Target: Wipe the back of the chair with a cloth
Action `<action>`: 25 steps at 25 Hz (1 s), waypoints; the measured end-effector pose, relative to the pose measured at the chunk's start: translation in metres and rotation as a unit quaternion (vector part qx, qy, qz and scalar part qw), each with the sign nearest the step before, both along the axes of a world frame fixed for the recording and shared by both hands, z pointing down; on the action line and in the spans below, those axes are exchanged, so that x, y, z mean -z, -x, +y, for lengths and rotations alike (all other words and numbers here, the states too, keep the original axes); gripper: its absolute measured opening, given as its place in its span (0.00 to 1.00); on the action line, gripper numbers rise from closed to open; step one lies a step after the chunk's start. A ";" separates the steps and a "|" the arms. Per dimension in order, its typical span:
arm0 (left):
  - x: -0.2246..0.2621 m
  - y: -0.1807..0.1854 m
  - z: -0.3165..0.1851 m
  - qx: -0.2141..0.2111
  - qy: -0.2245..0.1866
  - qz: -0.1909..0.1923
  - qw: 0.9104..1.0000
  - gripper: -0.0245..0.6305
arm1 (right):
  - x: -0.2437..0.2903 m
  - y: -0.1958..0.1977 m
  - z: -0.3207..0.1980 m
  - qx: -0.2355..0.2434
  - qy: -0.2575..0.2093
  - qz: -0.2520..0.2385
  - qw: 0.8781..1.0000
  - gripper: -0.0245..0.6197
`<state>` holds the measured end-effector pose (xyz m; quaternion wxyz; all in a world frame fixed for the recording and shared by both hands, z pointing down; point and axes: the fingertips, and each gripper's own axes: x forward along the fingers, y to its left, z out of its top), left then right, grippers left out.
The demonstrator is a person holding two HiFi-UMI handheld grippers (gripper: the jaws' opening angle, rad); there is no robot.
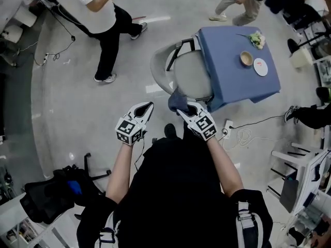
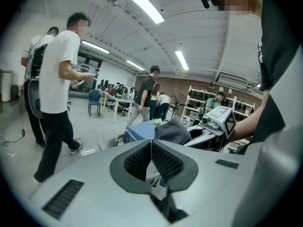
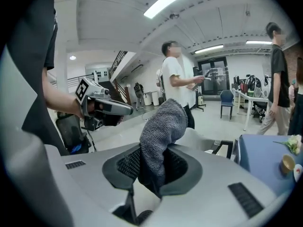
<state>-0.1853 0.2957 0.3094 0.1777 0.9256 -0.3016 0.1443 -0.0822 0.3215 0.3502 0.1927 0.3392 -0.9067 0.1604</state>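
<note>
Grey terry cloth (image 3: pixel 160 122) is clamped between the fingers (image 3: pixel 127 165) of the right gripper (image 1: pixel 185 109). Its lower end is tucked down between them and its free end stands up past the tips. In the head view the cloth sits at six o'clock of the pale grey moulded chair (image 1: pixel 189 76), over its near edge; contact cannot be told. The left gripper (image 1: pixel 149 106), at nine o'clock of the cloth and just beside it, has its fingers (image 2: pixel 164 163) pressed together on nothing. A blue-draped desk (image 1: pixel 227 61) stands at three o'clock of the chair.
</note>
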 end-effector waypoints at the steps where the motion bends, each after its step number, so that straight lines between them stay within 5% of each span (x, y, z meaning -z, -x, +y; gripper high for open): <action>1: -0.002 0.002 -0.002 0.002 0.003 -0.001 1.000 0.07 | -0.005 0.002 -0.004 0.006 0.001 0.004 1.000 0.21; 13: -0.015 -0.001 -0.084 0.054 0.020 -0.017 0.998 0.07 | -0.044 0.013 -0.087 0.107 0.031 0.027 0.993 0.21; 25: -0.059 -0.035 -0.200 0.132 0.050 -0.059 0.988 0.07 | -0.128 0.010 -0.179 0.250 0.067 0.027 0.965 0.21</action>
